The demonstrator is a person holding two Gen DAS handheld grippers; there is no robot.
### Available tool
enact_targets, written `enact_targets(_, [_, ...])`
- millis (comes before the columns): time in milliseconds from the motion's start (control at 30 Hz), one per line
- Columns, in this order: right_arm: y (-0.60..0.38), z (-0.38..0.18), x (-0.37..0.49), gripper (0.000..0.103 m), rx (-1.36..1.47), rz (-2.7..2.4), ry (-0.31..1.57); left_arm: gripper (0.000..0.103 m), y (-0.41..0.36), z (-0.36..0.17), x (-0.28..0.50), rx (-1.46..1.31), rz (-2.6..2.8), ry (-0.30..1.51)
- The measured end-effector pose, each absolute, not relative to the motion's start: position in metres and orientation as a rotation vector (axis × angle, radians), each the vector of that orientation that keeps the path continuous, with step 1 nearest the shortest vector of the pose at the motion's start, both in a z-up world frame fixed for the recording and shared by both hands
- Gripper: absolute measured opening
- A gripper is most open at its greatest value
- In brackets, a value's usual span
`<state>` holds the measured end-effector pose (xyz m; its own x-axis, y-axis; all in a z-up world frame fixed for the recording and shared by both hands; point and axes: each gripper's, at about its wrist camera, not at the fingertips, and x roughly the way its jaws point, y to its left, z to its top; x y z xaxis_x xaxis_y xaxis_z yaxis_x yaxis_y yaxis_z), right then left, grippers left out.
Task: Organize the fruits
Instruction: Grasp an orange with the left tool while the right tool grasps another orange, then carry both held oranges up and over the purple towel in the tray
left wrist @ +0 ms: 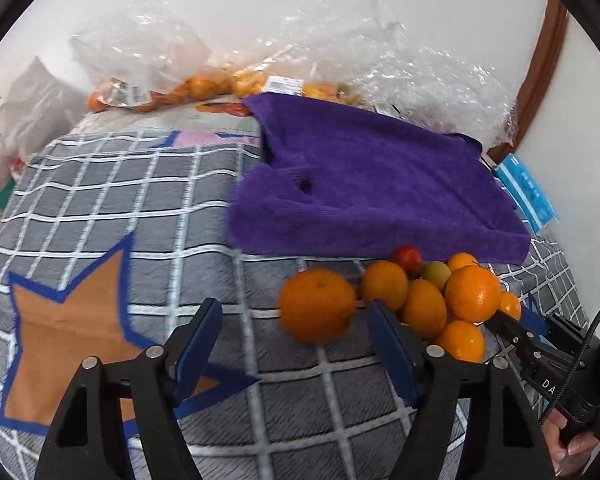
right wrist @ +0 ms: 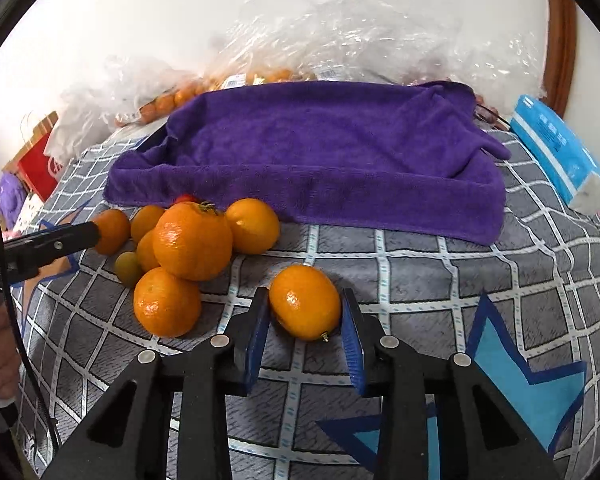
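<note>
The purple towel tray (right wrist: 320,152) has no fruit in it yet, so the job looks like it is just starting. The right tool (right wrist: 305,316) has its two sides apart around one orange (right wrist: 305,302), maybe touching, not squeezing. The left tool (left wrist: 296,328) is wide apart, with nothing in it, near a big orange (left wrist: 317,305). The fruit pile (right wrist: 180,248) (oranges, one green fruit, something red) sits beside the tray on a gray checked cloth (right wrist: 420,280). Plastic bags (right wrist: 340,28) lean on a white wall.

Grey checked bedsheet (right wrist: 420,280) with star patches, blue tissue pack (right wrist: 556,152) off to the side, red paper bag (right wrist: 40,168) by the wall.
</note>
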<state>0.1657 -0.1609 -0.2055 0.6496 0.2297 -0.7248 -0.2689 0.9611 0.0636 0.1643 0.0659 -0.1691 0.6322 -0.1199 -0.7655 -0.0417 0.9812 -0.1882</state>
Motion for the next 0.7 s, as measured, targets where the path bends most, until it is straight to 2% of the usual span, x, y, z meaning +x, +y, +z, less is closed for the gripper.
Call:
enact_targets(100, [-0.165, -0.207, 0.168, 0.035, -0.062, 0.257, 0.818, 0.061, 0.061, -0.177, 0.168, -0.184, -0.05, 0.889])
enact_targets(200, [-0.169, -0.206, 0.169, 0.035, -0.039, 0.262, 0.816, 0.056, 0.059, -0.18, 0.168, -0.173, -0.029, 0.854])
enact_targets(433, [-0.168, -0.208, 0.17, 0.035, -0.038, 0.253, 0.812, 0.051, 0.069, -0.181, 0.167, -0.25, -0.066, 0.836])
enact_targets(467, [-0.168, -0.208, 0.17, 0.035, -0.038, 0.255, 0.809, 0.049, 0.071, -0.181, 0.166, -0.266, -0.07, 0.83])
enact_targets(500, [-0.168, -0.207, 0.17, 0.034, -0.035, 0.259, 0.806, 0.04, 0.073, -0.181, 0.166, -0.281, -0.081, 0.827])
enact_targets(700, [-0.173, -0.207, 0.17, 0.035, -0.003, 0.263, 0.796, 0.04, 0.085, -0.183, 0.17, -0.378, -0.081, 0.806])
